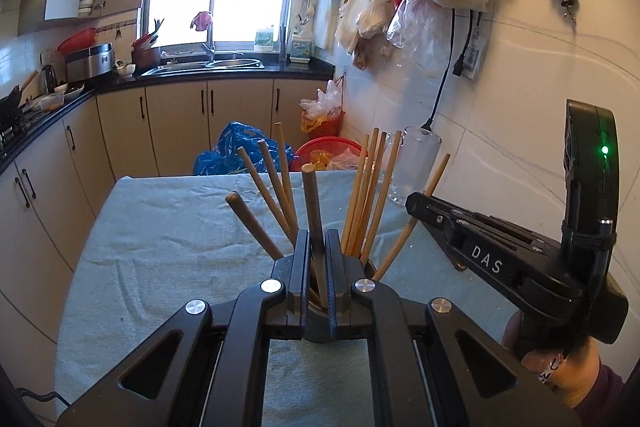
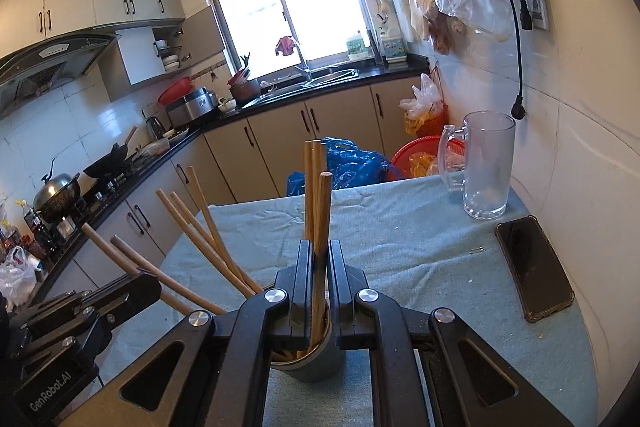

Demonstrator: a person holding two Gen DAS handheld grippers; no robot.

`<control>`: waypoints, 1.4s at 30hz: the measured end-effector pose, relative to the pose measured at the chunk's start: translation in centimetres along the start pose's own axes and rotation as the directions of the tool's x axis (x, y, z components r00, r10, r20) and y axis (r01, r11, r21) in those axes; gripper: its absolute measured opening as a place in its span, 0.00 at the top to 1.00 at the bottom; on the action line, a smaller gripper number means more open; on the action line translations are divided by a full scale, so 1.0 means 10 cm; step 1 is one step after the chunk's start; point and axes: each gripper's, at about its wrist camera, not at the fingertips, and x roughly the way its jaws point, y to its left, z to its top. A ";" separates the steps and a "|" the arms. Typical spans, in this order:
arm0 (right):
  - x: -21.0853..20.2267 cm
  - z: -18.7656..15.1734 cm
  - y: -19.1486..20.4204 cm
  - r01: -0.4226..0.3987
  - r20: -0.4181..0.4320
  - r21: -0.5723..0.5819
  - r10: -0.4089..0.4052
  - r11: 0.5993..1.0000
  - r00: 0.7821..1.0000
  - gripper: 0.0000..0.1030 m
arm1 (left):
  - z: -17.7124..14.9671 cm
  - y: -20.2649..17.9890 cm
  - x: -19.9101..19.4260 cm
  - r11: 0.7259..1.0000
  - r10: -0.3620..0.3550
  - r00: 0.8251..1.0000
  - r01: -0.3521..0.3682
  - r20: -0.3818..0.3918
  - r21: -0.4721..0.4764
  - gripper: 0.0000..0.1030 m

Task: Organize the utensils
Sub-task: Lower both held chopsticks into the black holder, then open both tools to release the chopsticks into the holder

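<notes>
A grey cup (image 2: 316, 367) full of wooden chopsticks stands on the cloth-covered table, just below both grippers. My left gripper (image 1: 317, 247) is shut on one upright chopstick (image 1: 312, 203) that rises from the cup (image 1: 320, 331). My right gripper (image 2: 320, 259) is shut on another upright chopstick (image 2: 323, 211) in the same cup. Several other chopsticks (image 1: 368, 195) fan out to the sides; they also show in the right wrist view (image 2: 200, 227). An empty glass mug (image 2: 486, 163) stands at the table's far right, by the wall.
A black phone (image 2: 534, 267) lies on the teal cloth (image 2: 400, 235) at the right edge, with a paperclip (image 2: 477, 250) near it. The tiled wall runs close along the right. Past the table's far edge are a blue bag (image 2: 352, 163) and a red basket (image 2: 416, 155).
</notes>
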 end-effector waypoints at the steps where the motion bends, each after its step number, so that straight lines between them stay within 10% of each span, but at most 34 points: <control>1: 0.00 0.00 0.01 0.002 0.000 -0.001 -0.002 1.000 1.000 0.93 | 0.00 -0.01 0.01 1.000 0.000 1.000 0.000 -0.002 0.001 0.94; 28: 0.00 0.01 0.02 -0.009 -0.011 0.001 0.009 1.000 1.000 0.81 | 0.00 -0.05 -0.01 1.000 0.017 0.999 -0.017 -0.038 -0.001 0.92; 32: -0.04 0.04 0.04 -0.002 -0.004 -0.011 0.002 1.000 1.000 0.70 | 0.01 -0.06 -0.15 0.999 0.039 0.999 -0.039 -0.007 0.001 0.65; 42: -0.39 0.13 0.11 0.017 0.051 -0.021 -0.016 1.000 0.999 0.53 | 0.01 -0.09 -0.61 0.998 0.070 0.996 -0.069 0.054 -0.006 0.48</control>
